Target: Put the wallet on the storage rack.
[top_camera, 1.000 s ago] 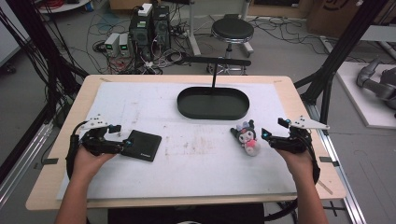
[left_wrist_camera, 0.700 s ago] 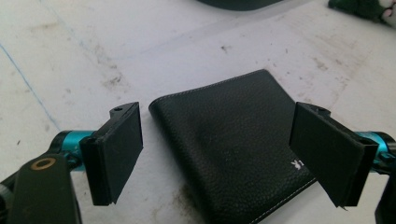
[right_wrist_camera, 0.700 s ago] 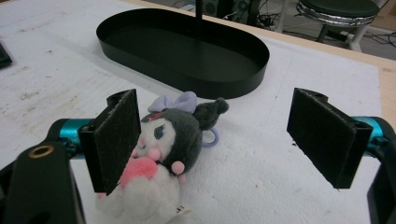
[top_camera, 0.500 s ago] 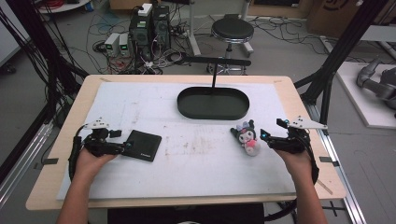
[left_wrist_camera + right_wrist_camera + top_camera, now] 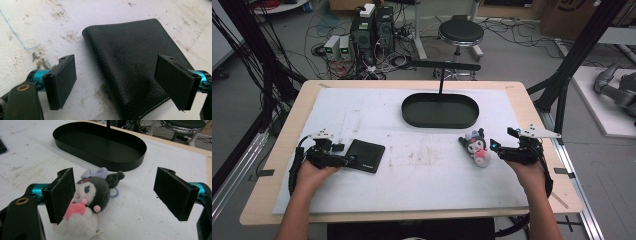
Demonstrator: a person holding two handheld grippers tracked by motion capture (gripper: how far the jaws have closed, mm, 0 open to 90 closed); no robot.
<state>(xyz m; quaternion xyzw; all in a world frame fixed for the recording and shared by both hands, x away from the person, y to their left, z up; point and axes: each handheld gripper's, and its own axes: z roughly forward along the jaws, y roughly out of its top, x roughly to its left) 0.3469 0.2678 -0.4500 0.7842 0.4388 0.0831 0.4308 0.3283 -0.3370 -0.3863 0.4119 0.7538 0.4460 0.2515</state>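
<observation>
A black leather wallet (image 5: 366, 155) lies flat on the white mat at the left. My left gripper (image 5: 348, 159) is open at its near-left edge. In the left gripper view the wallet (image 5: 135, 65) lies between and beyond the wide-apart jaws of the left gripper (image 5: 120, 78), touching neither. A small plush doll (image 5: 477, 146) with a black hood, purple bow and pink body lies at the right. My right gripper (image 5: 495, 146) is open just right of it. In the right gripper view the doll (image 5: 92, 195) rests against the left pad (image 5: 62, 192) of the right gripper (image 5: 118, 192).
A black oval tray (image 5: 437, 111) sits empty at the back centre, with a thin post and crossbar (image 5: 447, 65) rising behind it. The white mat (image 5: 422, 165) covers most of the wooden table. Black frame legs, cables, computers and a stool stand beyond the far edge.
My left gripper has crept slightly right, closer over the wallet's edge. My right gripper has edged a little left toward the doll. Both stay open.
</observation>
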